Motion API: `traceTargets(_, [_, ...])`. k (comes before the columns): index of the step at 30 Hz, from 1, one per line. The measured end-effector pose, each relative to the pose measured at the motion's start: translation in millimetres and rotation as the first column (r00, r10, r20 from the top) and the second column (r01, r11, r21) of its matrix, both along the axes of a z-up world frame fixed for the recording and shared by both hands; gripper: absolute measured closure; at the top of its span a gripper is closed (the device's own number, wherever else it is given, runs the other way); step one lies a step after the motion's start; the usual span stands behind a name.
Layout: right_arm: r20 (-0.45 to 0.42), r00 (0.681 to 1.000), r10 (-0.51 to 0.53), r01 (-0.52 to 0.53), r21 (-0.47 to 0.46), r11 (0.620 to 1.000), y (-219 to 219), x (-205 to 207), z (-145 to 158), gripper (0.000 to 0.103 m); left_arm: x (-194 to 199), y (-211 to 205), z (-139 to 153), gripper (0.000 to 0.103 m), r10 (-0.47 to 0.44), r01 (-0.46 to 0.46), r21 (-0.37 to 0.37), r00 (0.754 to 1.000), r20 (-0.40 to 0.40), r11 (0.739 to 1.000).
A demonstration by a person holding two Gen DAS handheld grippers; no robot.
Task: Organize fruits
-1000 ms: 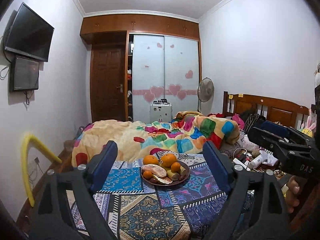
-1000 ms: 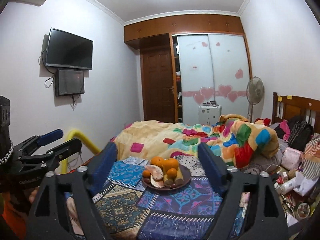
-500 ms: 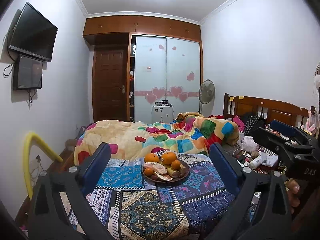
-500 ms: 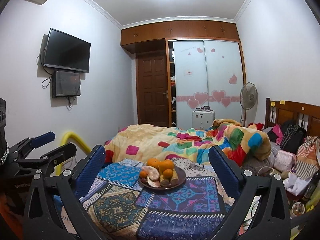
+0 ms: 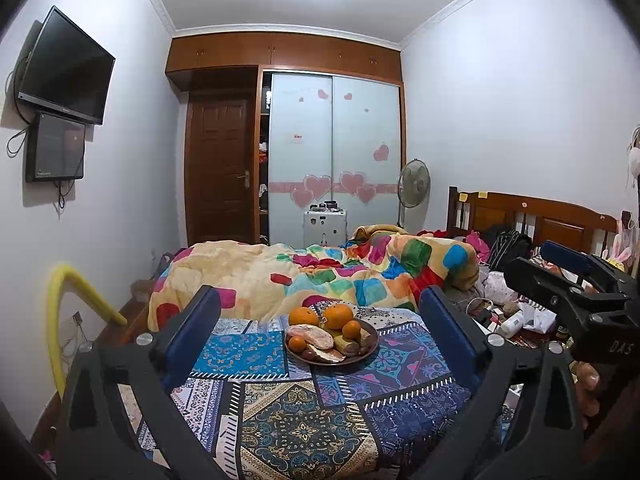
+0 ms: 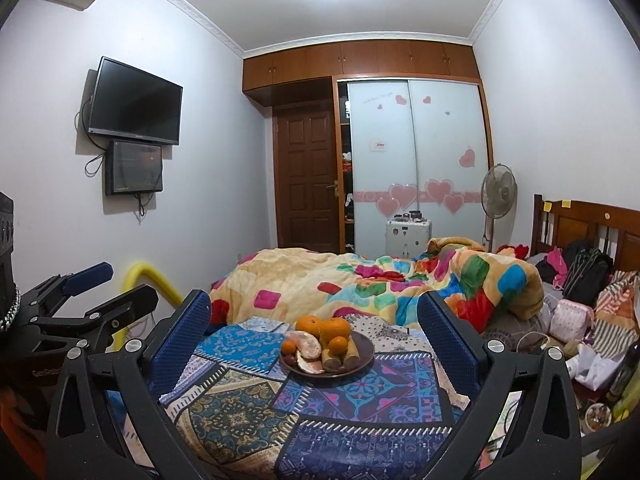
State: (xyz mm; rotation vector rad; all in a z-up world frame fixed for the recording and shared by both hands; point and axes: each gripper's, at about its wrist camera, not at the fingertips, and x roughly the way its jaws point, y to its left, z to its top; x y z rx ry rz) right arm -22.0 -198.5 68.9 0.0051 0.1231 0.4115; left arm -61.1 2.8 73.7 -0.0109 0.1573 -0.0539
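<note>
A dark plate (image 5: 370, 346) of fruit sits on a patchwork cloth (image 5: 304, 420) covering the near end of the bed (image 5: 256, 276). On it lie oranges (image 5: 338, 316), a peeled pomelo piece (image 5: 314, 336) and some brownish fruit too small to identify. The left gripper (image 5: 320, 332) hangs near the plate with jaws spread wide and holding nothing. The right gripper (image 6: 314, 334) does likewise, its jaws spread and bare. Both are well short of the plate, which shows centred between each pair of blue pads (image 6: 184, 332).
</note>
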Motion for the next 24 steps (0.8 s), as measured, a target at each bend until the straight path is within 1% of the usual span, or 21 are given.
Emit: traceTargets(24, [-0.005,1.000,0.003,-0.003,0.006,1.000,3.0,-3.1,-2.0,0.000,1.5,-5.2,-0.6,0.001,-0.006,0.006,0.006,1.000,0.001,1.000])
